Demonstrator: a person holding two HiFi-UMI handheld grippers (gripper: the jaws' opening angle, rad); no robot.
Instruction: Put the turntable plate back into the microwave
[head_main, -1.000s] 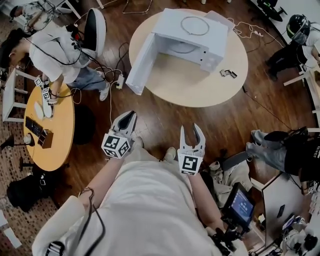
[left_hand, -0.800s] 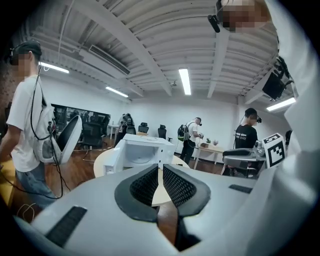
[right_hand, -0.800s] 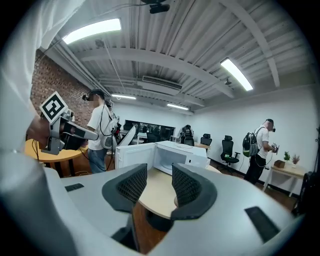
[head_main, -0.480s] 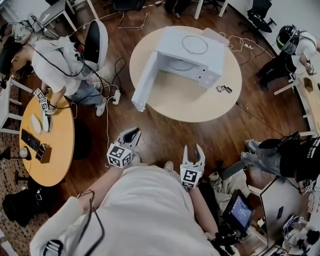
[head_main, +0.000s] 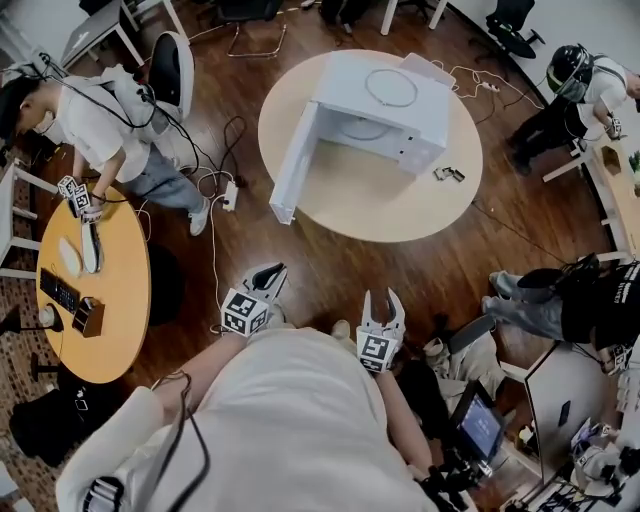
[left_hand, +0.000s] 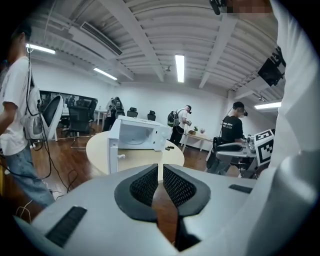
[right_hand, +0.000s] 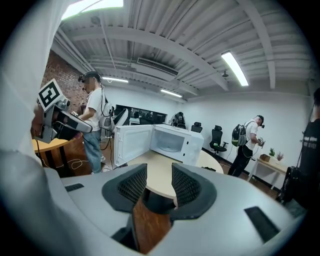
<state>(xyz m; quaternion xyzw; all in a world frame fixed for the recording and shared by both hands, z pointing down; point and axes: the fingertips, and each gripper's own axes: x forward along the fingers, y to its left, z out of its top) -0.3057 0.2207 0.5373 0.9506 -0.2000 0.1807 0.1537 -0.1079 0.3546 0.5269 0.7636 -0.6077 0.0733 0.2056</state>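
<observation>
Turntable plate (head_main: 390, 88): a clear round disc lying flat on the roof of the microwave, outside the cavity; neither gripper touches it.
Microwave (head_main: 335, 85): a white box on the round table, its cavity facing the wearer and seen lit in the right gripper view (right_hand: 167, 142).
Microwave door (head_main: 295, 160): swung fully open to the left in the head view, with its lower edge near the table's rim.
Round table (head_main: 370, 205): a pale top on a dark wooden floor; a few small dark items (head_main: 447, 175) lie right of the microwave, too small to identify.
Left gripper (head_main: 272, 272): held close to the wearer's body, well apart from the table; its jaws are drawn almost together, with only a thin slit between the pads (left_hand: 147, 185) and nothing in it.
Right gripper (head_main: 383, 298): beside the left one and equally far from the table; its jaws stand clearly apart, with nothing between the pads (right_hand: 131, 186).
Surroundings: a second person (head_main: 95, 120) bends over an orange round table (head_main: 115, 300) at the left.
</observation>
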